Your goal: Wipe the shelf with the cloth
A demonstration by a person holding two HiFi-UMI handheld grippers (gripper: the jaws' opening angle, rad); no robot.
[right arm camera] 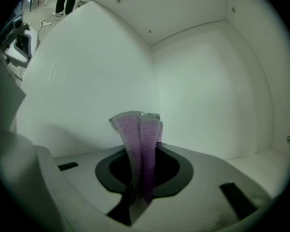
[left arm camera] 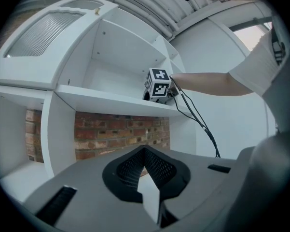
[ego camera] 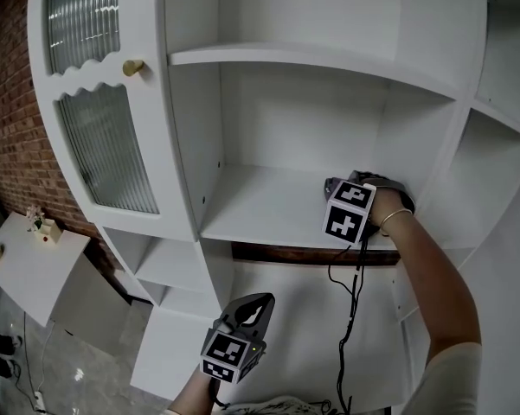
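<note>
Your right gripper [right arm camera: 145,151] has its jaws clamped on the purple cloth [right arm camera: 134,134], deep in the back right corner of the middle shelf [ego camera: 260,207]. Your left gripper [left arm camera: 145,152] hangs below, jaws together and empty. Wiping looks under way, and probably the left and front of the shelf remain.

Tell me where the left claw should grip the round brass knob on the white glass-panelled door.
Take the round brass knob by its head, jaws either side, coming straight at the front face of the white door, since it juts out from there. The left claw is shut, so open it first.
</note>
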